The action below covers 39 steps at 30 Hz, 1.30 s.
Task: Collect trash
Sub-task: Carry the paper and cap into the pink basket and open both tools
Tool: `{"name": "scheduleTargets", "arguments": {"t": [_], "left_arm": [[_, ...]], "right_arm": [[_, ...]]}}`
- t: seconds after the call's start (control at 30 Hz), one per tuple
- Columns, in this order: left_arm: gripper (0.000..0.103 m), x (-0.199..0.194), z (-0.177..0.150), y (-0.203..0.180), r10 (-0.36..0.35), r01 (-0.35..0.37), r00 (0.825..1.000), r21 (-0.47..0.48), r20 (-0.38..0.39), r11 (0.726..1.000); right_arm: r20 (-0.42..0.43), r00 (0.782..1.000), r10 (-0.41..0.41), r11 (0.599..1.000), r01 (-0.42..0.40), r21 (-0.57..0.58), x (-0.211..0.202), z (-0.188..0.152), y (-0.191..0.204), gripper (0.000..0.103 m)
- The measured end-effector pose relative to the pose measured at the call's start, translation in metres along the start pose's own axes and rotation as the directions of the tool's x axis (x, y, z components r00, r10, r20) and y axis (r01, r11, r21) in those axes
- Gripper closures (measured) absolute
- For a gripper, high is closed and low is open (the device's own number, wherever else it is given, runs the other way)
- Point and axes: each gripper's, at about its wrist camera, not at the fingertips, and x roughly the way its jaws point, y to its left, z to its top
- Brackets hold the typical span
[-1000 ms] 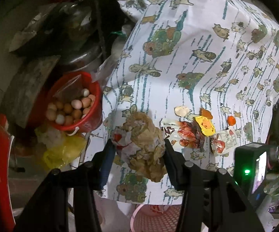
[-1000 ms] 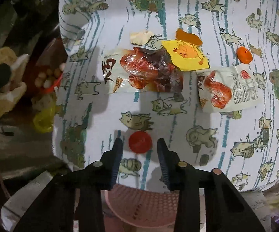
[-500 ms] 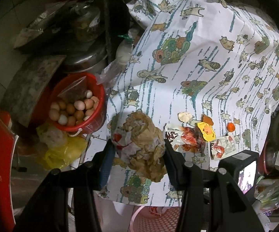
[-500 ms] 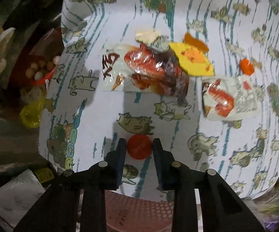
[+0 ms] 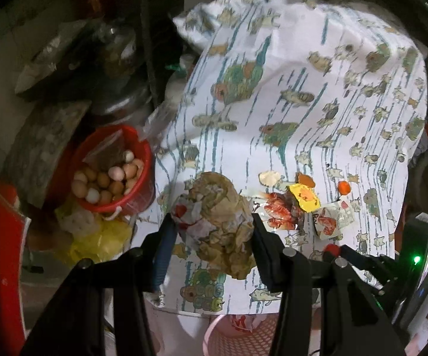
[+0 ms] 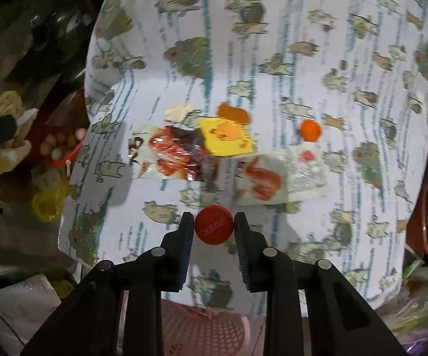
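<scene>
Two bottle caps, two snack wrappers, one paper wad.

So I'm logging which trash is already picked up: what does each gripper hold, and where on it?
The left gripper clamps a crumpled paper wad across its sides. The right gripper pinches a red bottle cap by its rim, edge to edge.

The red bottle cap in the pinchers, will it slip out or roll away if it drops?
The red bottle cap looks small, stiff and light, so the right gripper, pinching its rim, probably holds it easily. Its smooth round edge might slip sideways. Dropped on the cloth, it could roll on its edge, though it would likely settle flat.
</scene>
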Motion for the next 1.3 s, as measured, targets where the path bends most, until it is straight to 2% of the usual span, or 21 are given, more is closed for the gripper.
{"name": "scheduleTargets", "arguments": {"t": [0.13,0.27,0.37,0.43,0.53,0.6,0.7,0.77,0.9,1.07,1.17,1.3], "left_arm": [[0.057,-0.029,-0.008,-0.003,-0.024,0.024,0.999,-0.015,0.033,1.000],[0.056,-0.058,-0.029,-0.028,-0.020,0.017,0.999,0.063,0.041,0.998],[0.056,-0.070,-0.051,-0.037,-0.090,0.088,0.996,0.075,0.027,0.993],[0.056,-0.073,-0.070,-0.038,-0.115,0.114,0.993,0.063,0.018,0.992],[0.056,-0.064,-0.095,-0.039,-0.127,0.129,0.991,0.064,-0.042,0.990],[0.056,-0.051,-0.107,-0.041,-0.135,0.141,0.987,0.065,-0.084,0.988],[0.056,-0.021,-0.124,-0.046,-0.111,0.124,0.980,0.071,-0.167,0.990],[0.056,-0.003,-0.134,-0.047,-0.117,0.135,0.966,0.065,-0.229,0.989],[0.056,0.038,-0.157,-0.047,-0.120,0.143,0.923,0.037,-0.366,0.989],[0.056,0.087,-0.183,-0.050,-0.100,0.118,0.869,0.007,-0.484,0.993],[0.056,0.109,-0.195,-0.055,-0.094,0.112,0.850,0.003,-0.519,0.994],[0.056,0.137,-0.214,-0.068,-0.044,0.092,0.833,0.061,-0.551,0.994]], "right_arm": [[0.061,0.998,-0.004,1.000,0.003,0.018,-0.035,-0.009,-0.013,0.073],[0.125,0.992,0.005,1.000,-0.006,0.002,-0.081,-0.026,-0.019,0.073],[0.143,0.988,0.054,0.998,-0.059,0.030,-0.107,-0.043,-0.023,0.073],[0.141,0.986,0.088,0.995,-0.095,0.042,-0.118,-0.057,-0.024,0.073],[0.126,0.984,0.124,0.991,-0.128,0.024,-0.123,-0.081,-0.022,0.073],[0.094,0.984,0.149,0.988,-0.151,0.017,-0.114,-0.094,-0.020,0.073],[0.012,0.983,0.182,0.982,-0.182,0.048,-0.087,-0.107,-0.022,0.073],[-0.068,0.973,0.219,0.974,-0.214,0.079,-0.061,-0.116,-0.022,0.073],[-0.204,0.953,0.226,0.971,-0.204,0.121,-0.017,-0.130,-0.022,0.073],[-0.273,0.940,0.203,0.970,-0.154,0.190,0.022,-0.139,-0.033,0.073],[-0.304,0.931,0.202,0.963,-0.133,0.232,0.042,-0.143,-0.039,0.073],[-0.333,0.920,0.208,0.957,-0.120,0.265,0.061,-0.151,-0.045,0.073]]}}
